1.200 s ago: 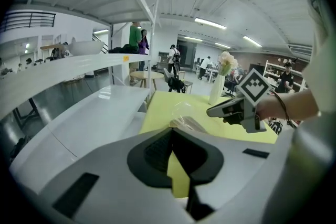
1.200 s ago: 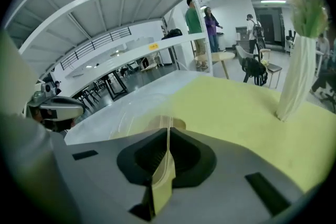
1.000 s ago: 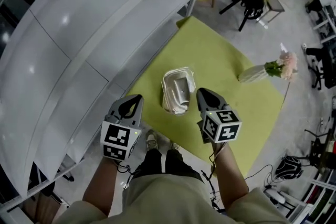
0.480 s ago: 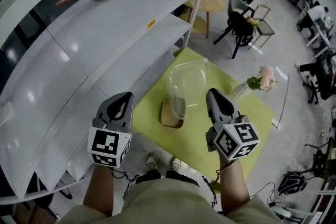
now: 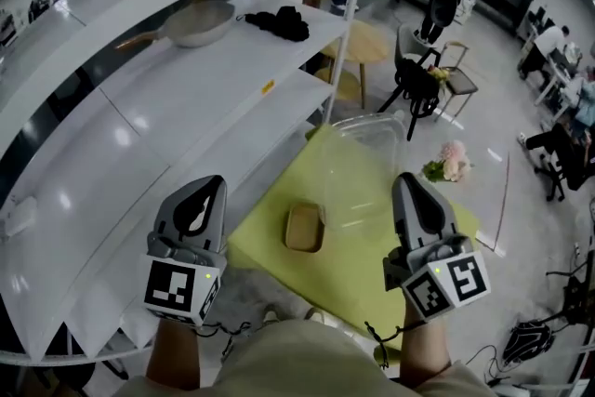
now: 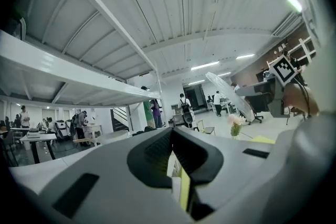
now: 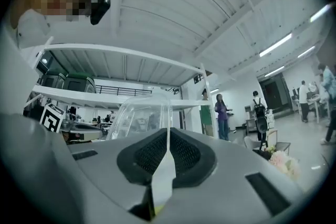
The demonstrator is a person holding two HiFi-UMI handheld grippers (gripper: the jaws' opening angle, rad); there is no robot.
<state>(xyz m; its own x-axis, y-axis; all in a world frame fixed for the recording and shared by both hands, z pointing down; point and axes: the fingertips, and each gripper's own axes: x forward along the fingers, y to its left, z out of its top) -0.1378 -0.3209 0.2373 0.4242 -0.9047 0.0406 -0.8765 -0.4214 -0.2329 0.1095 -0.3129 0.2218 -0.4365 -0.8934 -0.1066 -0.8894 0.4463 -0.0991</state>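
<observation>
My right gripper (image 5: 412, 187) is shut on the edge of a clear plastic lid (image 5: 358, 165) and holds it up above the yellow-green table (image 5: 372, 265). In the right gripper view the lid (image 7: 137, 114) stands upright from between the jaws of that gripper (image 7: 168, 136). A small brown tray (image 5: 304, 229) lies on the table below, between the two grippers. My left gripper (image 5: 205, 191) hovers shut and empty at the table's left edge, apart from the tray. From the left gripper (image 6: 172, 136) the tilted lid (image 6: 227, 93) shows to the right.
White shelves (image 5: 167, 98) run along the left, carrying a pan (image 5: 192, 21) and a black cloth (image 5: 284, 21). A vase of pink flowers (image 5: 447, 166) lies on the table's far corner. Beyond are a round wooden table (image 5: 361, 38), a chair (image 5: 420, 81) and several people.
The right gripper has lifted the clear lid off the tray, which now lies uncovered. Both grippers have risen and their views now point toward the ceiling.
</observation>
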